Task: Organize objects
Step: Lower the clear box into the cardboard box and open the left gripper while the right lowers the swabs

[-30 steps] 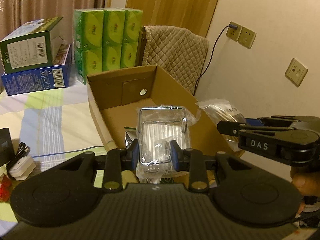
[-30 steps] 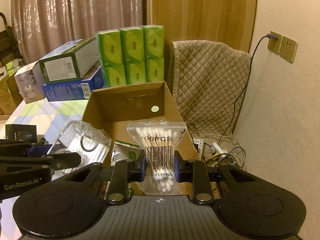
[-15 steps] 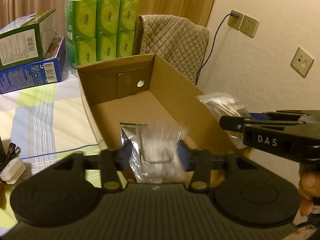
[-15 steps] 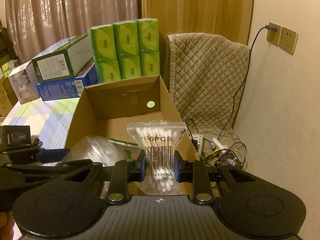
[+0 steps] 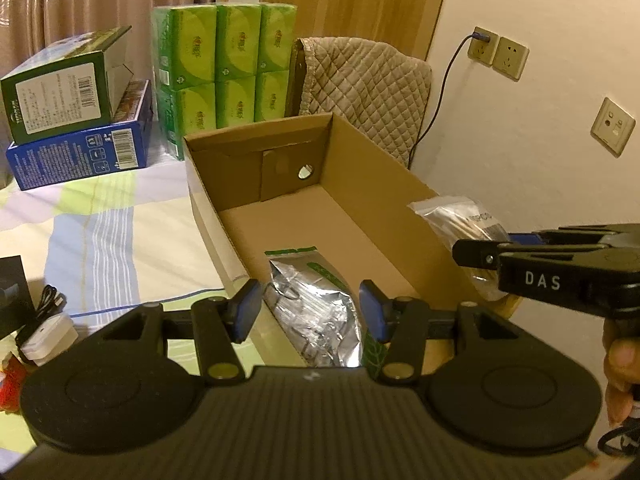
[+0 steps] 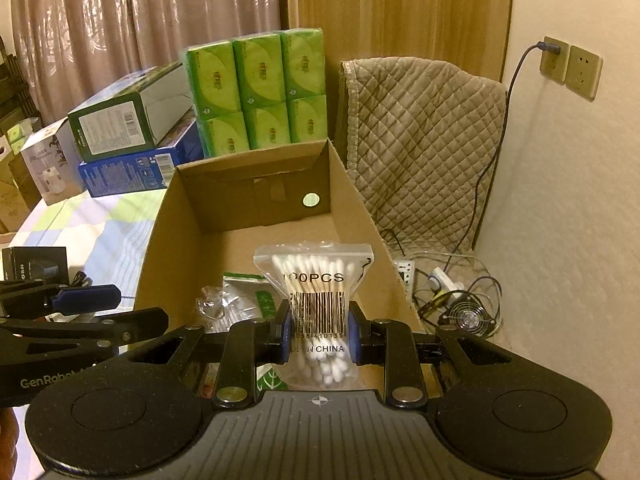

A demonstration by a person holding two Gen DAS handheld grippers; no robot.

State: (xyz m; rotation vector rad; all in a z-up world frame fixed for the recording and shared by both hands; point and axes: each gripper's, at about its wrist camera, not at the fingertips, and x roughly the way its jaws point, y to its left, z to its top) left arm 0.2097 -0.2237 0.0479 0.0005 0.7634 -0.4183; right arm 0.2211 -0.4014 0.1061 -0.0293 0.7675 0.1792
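Observation:
An open cardboard box [image 5: 400,184] [image 6: 176,208] stands on the bed. A clear packet of small items [image 5: 316,316] lies inside at its near end, on a green-edged bag; it also shows in the right wrist view [image 6: 224,312]. My left gripper [image 5: 312,312] is open and empty just above that packet. My right gripper [image 6: 318,332] is shut on a zip bag of cotton swabs [image 6: 316,280], held over the box's near right side. That bag shows in the left wrist view [image 5: 468,224].
Green tissue packs [image 6: 256,92] and stacked green and blue cartons [image 5: 76,108] stand behind the box. A quilted chair [image 6: 420,140] is at the right. A charger and cable [image 5: 44,328] lie left. A power strip and small fan [image 6: 468,316] are on the floor.
My left gripper opened and let go of the clear packet, which dropped into the box's near end. My right gripper still holds the cotton swab bag over the box.

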